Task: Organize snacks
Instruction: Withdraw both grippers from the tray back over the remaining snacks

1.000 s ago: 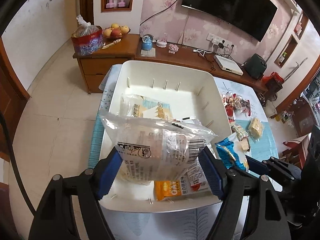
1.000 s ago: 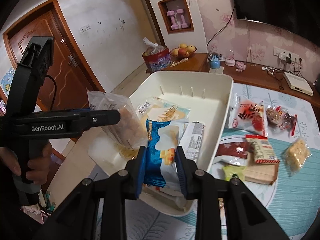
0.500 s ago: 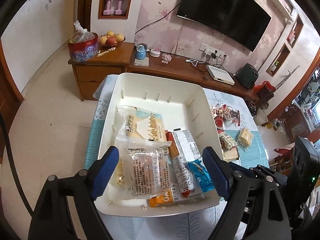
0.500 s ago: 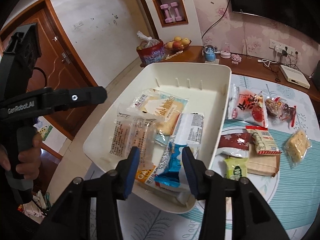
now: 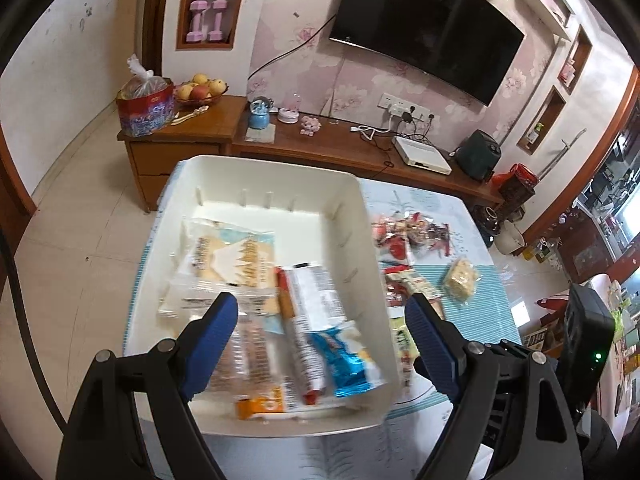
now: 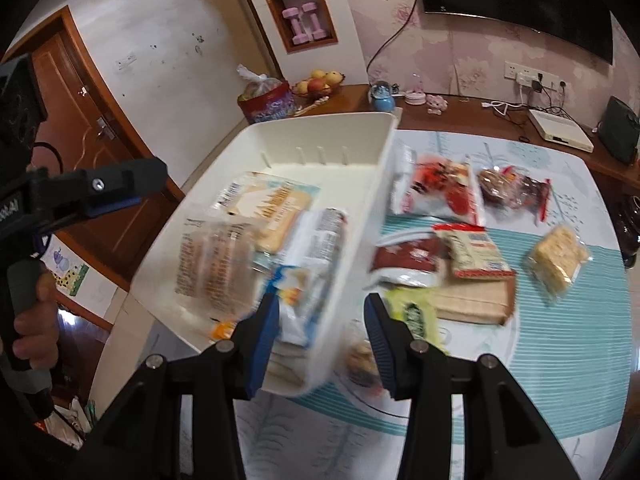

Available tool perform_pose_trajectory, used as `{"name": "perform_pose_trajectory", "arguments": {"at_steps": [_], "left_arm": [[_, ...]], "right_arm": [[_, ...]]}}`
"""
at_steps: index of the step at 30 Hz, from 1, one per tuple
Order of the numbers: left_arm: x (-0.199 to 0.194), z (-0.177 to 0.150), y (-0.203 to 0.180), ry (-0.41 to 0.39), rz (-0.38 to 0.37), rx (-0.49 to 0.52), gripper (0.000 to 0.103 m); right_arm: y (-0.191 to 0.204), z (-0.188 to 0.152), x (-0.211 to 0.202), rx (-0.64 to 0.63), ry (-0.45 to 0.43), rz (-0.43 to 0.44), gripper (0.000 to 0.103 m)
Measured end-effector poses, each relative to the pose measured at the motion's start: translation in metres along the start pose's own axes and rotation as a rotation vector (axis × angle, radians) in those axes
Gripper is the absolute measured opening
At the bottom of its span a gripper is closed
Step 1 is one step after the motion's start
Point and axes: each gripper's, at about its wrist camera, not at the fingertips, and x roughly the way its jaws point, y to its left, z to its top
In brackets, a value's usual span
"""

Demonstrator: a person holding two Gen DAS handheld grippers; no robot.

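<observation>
I am seeing the white bin (image 5: pixel 276 176) on the table (image 6: pixel 560 360) holding a clear cracker pack (image 6: pixel 212 256), a blue packet (image 5: pixel 344 356) and other wrapped snacks. I am holding the left gripper (image 5: pixel 320 344) and right gripper (image 6: pixel 320 332) with jaws apart, gripping nothing. More snacks (image 6: pixel 472 256) are lying on the table just beside the bin.

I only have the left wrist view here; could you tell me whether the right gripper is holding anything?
Observer: No. The right gripper is open and empty, straddling the near right wall of the white bin.
Operator: Thank you. What sits just right of the bin's near corner, please?
Observer: A yellow-green packet lies beside a flat beige packet, both on the table outside the bin.
</observation>
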Motion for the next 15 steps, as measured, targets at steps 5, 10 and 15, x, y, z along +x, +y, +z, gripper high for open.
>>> {"name": "perform_pose_trajectory", "arguments": {"at_steps": [5, 10, 15], "left_arm": [[-0.002, -0.001, -0.033, -0.012, 0.003, -0.004, 0.085], [-0.002, 0.0, -0.071, -0.031, 0.006, -0.016, 0.085], [0.002, 0.001, -0.105, -0.031, 0.015, -0.034, 0.085]], "right_arm": [[-0.029, -0.001, -0.015, 0.012, -0.009, -0.003, 0.045], [-0.055, 0.001, -0.03, -0.011, -0.011, 0.018, 0.045], [-0.076, 0.004, -0.044, -0.052, -0.009, 0.038, 0.045]]}}
